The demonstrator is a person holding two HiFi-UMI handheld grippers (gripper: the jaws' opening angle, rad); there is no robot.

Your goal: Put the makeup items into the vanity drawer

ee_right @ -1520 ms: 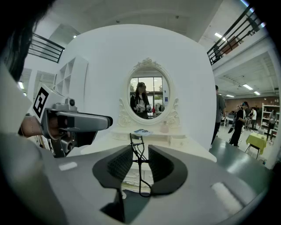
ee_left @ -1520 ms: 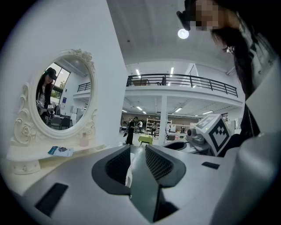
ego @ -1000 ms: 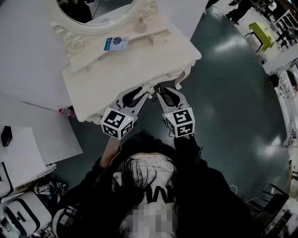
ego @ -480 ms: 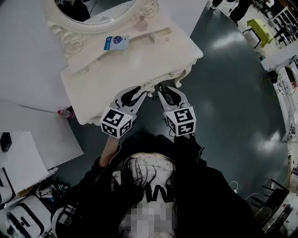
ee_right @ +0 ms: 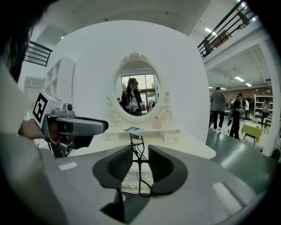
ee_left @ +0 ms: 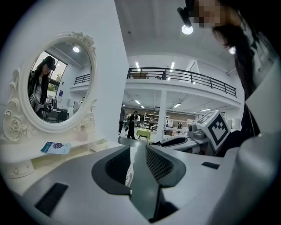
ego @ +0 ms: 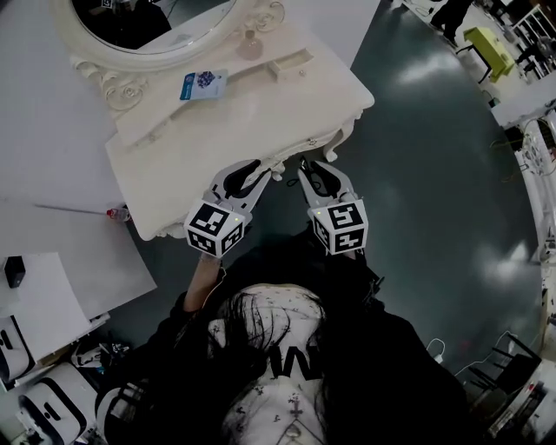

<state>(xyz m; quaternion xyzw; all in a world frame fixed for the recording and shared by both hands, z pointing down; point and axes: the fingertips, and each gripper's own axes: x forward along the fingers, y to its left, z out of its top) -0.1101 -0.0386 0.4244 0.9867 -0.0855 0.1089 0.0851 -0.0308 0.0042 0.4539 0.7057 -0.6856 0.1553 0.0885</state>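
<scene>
The cream vanity (ego: 217, 122) with its oval mirror (ego: 148, 26) stands ahead of me. On its shelf lie a blue packet (ego: 201, 84), a small pink bottle (ego: 250, 48) and a little box (ego: 289, 63). Both grippers hover at the middle of the front edge. My right gripper (ego: 306, 167) (ee_right: 139, 154) is shut on a black eyelash curler (ee_right: 138, 167), which stands upright between the pads. My left gripper (ego: 271, 172) (ee_left: 137, 151) keeps a narrow gap between its jaws. A white bit of the vanity's front shows in that gap. No drawer stands out from the front.
White tables (ego: 52, 287) stand to the left, with a red-capped bottle (ego: 111, 213) on the floor by the vanity. White cases (ego: 43, 408) sit at lower left. Dark floor (ego: 434, 174) spreads to the right, with a yellow-green stool (ego: 486, 43) and people far off.
Both grippers have stayed at the vanity's front edge. The head view has shifted a little, so the vanity sits slightly further left in the picture.
</scene>
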